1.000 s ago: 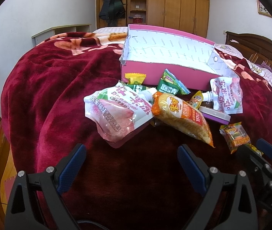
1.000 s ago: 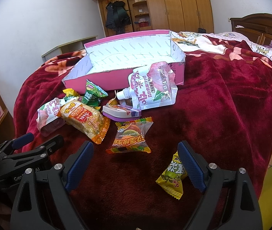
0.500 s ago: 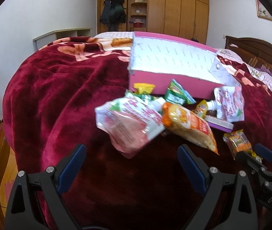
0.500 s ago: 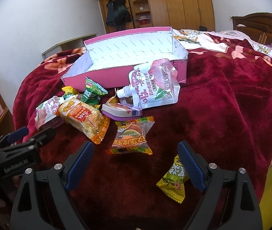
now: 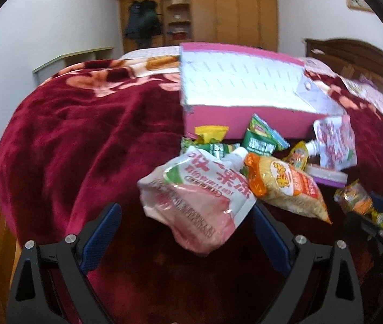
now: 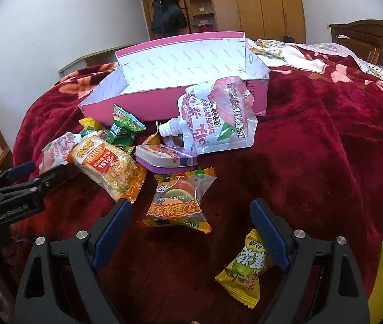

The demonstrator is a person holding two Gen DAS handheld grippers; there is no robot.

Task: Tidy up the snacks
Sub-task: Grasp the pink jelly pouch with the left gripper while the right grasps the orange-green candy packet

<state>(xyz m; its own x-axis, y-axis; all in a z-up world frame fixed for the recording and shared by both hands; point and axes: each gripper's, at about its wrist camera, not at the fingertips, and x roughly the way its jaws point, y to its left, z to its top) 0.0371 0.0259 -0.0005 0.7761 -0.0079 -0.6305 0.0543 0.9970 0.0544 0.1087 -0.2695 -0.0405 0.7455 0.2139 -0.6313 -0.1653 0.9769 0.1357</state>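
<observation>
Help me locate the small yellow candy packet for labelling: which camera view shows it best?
The right wrist view: the yellow candy packet lies whole and near beside the right gripper. The left wrist view shows only a blurred bit at its right edge.

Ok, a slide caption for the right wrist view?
Open right gripper hovers over a burger gummy packet amid snacks on the red blanket, empty pink box behind.

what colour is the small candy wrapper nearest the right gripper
Yellow, with green fruit artwork and white characters: the candy shows best in the right wrist view.
</observation>
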